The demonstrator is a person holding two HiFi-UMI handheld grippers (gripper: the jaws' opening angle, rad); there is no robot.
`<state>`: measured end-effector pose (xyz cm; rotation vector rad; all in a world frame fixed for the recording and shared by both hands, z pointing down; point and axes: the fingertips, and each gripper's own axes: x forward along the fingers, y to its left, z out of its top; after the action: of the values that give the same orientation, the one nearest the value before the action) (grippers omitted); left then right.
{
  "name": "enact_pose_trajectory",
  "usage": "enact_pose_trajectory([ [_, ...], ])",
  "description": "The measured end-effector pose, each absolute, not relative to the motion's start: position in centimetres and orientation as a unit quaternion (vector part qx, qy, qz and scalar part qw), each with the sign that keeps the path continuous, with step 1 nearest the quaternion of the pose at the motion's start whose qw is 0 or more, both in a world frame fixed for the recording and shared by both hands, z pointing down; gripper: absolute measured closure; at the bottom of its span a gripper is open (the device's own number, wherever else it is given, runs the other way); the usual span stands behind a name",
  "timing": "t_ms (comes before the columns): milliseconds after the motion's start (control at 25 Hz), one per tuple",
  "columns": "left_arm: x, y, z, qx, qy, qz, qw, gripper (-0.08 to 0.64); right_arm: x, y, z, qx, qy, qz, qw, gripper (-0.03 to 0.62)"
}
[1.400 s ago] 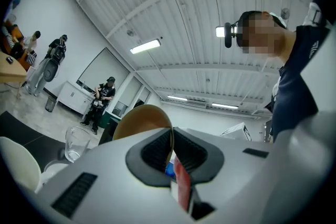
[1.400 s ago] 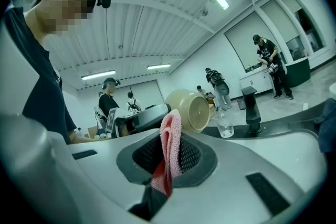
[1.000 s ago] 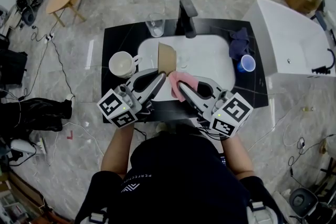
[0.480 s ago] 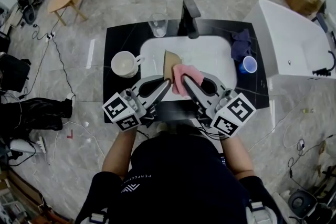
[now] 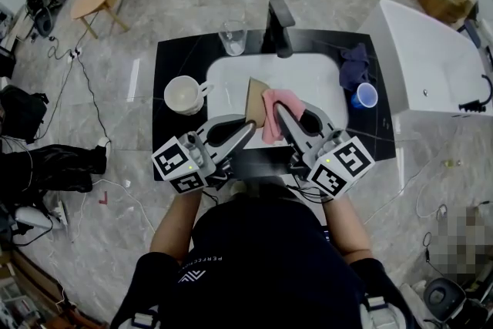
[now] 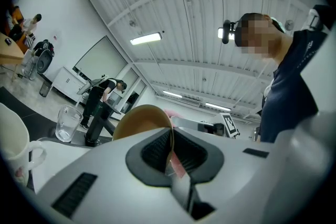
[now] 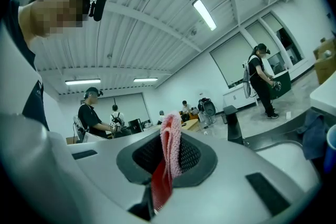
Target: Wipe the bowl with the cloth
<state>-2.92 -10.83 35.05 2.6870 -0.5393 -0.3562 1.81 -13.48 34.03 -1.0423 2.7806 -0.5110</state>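
Tan and thin-walled, the bowl (image 5: pixel 256 92) stands on edge over the white sink (image 5: pixel 223 77) in the head view, with the pink cloth (image 5: pixel 271 127) just to its right. In the left gripper view, my left gripper (image 6: pixel 170 152) is clamped on the bowl's near rim. It looks light, stiff and smooth, so I'd keep that rim grip firm. In the right gripper view, my right gripper (image 7: pixel 167 160) pinches a fold of soft, limp cloth.

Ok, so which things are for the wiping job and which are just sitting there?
For the job:
- brown bowl, clamped in the left gripper
- pink cloth, clamped in the right gripper

Just lying about:
- white mug
- glass
- blue cup
- dark blue rag
- black faucet
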Motion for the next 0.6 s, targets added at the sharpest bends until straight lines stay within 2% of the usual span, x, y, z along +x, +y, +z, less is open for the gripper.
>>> enact_pose_trajectory([
  [600,-2.6,-10.0,32.7,0.957,-0.159,-0.164,0.181,0.540,3.6,-14.6,34.5,-0.383,0.900,-0.188,0.088,0.543],
])
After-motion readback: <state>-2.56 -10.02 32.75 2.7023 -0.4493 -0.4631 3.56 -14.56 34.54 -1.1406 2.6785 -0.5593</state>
